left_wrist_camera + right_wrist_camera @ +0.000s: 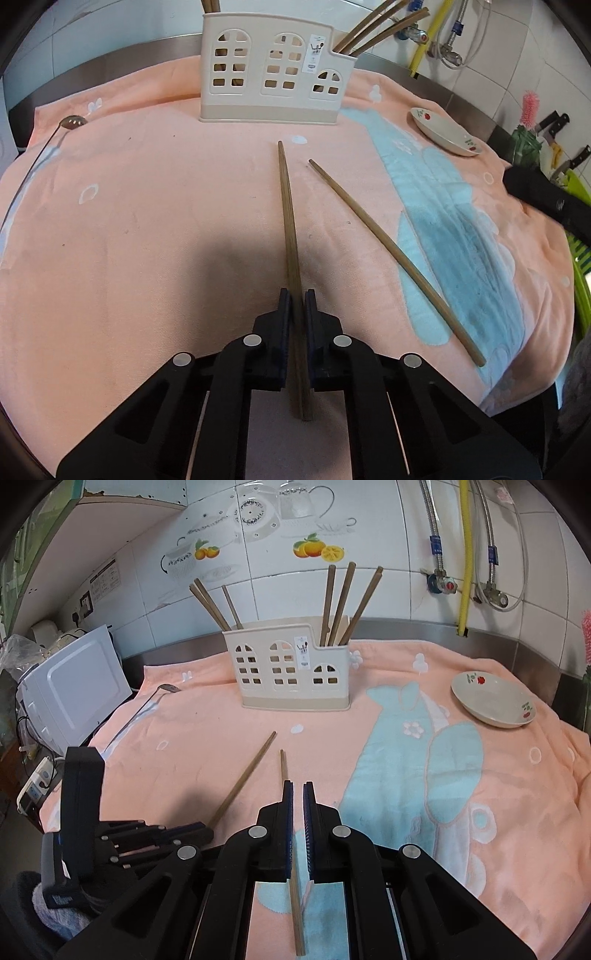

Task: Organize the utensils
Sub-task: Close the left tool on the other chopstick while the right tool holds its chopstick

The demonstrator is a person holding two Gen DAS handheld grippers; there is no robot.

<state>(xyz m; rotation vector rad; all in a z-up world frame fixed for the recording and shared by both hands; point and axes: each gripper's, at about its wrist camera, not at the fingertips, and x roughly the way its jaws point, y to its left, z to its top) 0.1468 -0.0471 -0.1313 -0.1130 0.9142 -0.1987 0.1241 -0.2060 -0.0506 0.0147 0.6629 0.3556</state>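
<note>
My left gripper (297, 295) is shut on a brown wooden chopstick (286, 206), gripped near its thick end, its thin tip pointing toward the cream house-shaped utensil holder (273, 74). The right wrist view shows that same gripper (207, 829) low at the left, with the chopstick (251, 768) resting on the peach towel. A second chopstick (388, 251) lies loose on the towel to the right. My right gripper (298, 788) hangs just above this loose chopstick (283, 766), shut with nothing between its pads. The holder (291, 672) has several chopsticks standing in it.
A white dish (493, 699) with red fruit prints sits at the back right of the towel (517, 794). A metal slotted spoon (170, 688) lies at the towel's left edge. A white microwave (74, 686) stands left. Knives (554, 125) and a green rack are at the right.
</note>
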